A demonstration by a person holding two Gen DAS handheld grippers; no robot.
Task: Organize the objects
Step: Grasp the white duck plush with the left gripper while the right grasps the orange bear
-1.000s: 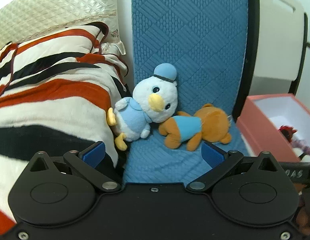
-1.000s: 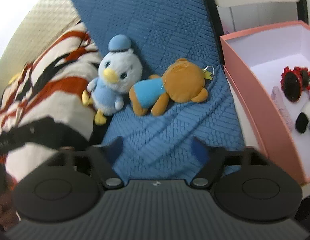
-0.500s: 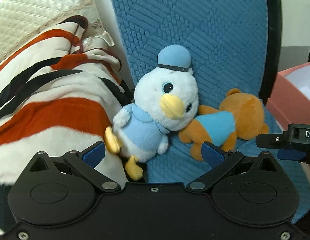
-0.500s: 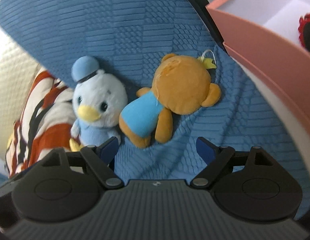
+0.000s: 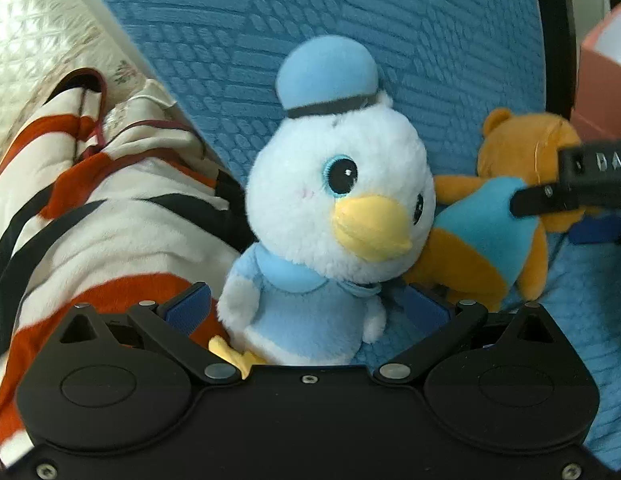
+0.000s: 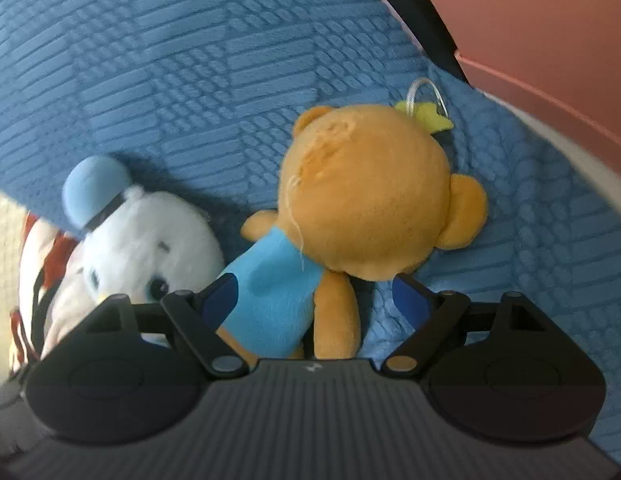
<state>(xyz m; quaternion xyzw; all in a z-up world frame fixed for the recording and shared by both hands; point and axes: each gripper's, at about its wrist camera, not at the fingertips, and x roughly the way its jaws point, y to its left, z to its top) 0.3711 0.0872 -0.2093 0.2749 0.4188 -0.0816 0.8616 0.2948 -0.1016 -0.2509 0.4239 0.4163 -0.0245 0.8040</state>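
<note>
A: Left wrist view first. What do you have in front of you?

B: Your left gripper (image 5: 306, 308) stands wide, its blue pads on either side of the duck (image 5: 330, 216) at body level; I can't tell if they touch the plush. The duck sits upright on the blue cushion (image 5: 410, 40), leaning on the striped blanket (image 5: 110, 208) at its left. The bear (image 5: 498, 224) lies just beside it on the right, pressed against the duck's cheek.

A: Anything else in that view?

B: Your right gripper (image 5: 582, 208) reaches in from the right edge, over the bear's blue shirt. A corner of the pink box (image 5: 602, 80) shows at upper right, beyond the cushion's black rim.

A: Now the right wrist view.

B: Your right gripper (image 6: 306, 300) is wide too, with the bear (image 6: 366, 208) between the fingers: shirt and one leg sit in the gap, the head just past the tips. The left pad is at the shirt, the right pad is just clear of the leg. The bear lies face down, with a yellow tag (image 6: 424, 114) and loop at its head. The duck (image 6: 142, 248) is to the left, touching the bear's arm. The pink box (image 6: 550, 40) fills the upper right.
</note>
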